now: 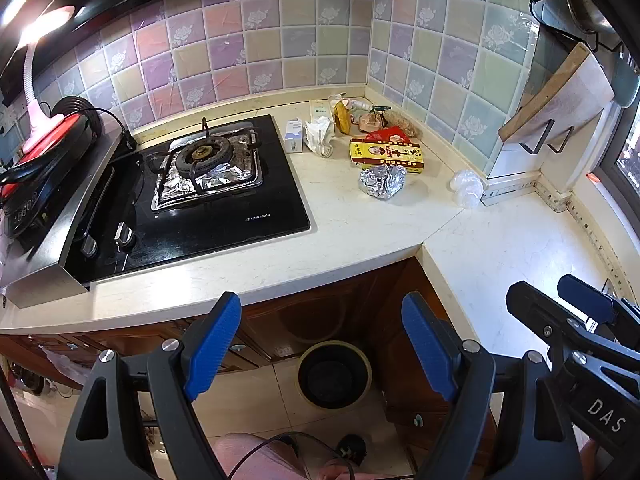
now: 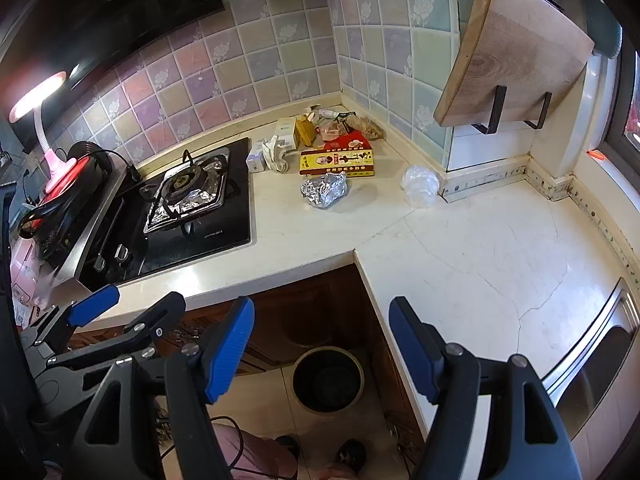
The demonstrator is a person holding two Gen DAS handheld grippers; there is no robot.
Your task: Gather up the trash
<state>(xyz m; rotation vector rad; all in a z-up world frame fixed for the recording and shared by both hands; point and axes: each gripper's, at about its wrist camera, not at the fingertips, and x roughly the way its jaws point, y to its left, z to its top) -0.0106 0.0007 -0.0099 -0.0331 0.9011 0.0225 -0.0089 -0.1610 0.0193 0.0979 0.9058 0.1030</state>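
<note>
Collection appears not to have begun: all visible litter is lying on the counter (image 1: 360, 236) and nothing is resting in either gripper. Reading from left to right, a lit pink lamp (image 1: 34, 80) is standing beside the gas hob (image 1: 200, 184), whose burner (image 1: 204, 156) is sitting in foil lining. Just right of the hob, a small white carton (image 1: 294, 136) and a crumpled white tissue (image 1: 319, 135) are lying side by side. Behind them, a heap of wrappers and scraps (image 1: 360, 116) is crowding the tiled corner; its separate pieces are running together and are too small to name. A yellow-and-red box (image 1: 387, 153) is lying in front of the heap, a crushed foil ball (image 1: 383, 181) is sitting just in front of the box, and a clear plastic wad (image 1: 467, 188) is resting near the wall farther right. The dark bin (image 1: 334, 374) is standing on the floor below the counter's inner corner; its interior is showing only as darkness, so its contents cannot be judged. The left gripper (image 1: 320, 344) is hovering above the bin with its 2 blue fingers spread wide and holding nothing. The right gripper (image 2: 322, 352) is likewise gaping and empty, well apart from the trash. At far right, a cutting board (image 2: 516, 48) is leaning in its bracket, and a sink (image 2: 592, 360) is being cut off by the frame edge.
</note>
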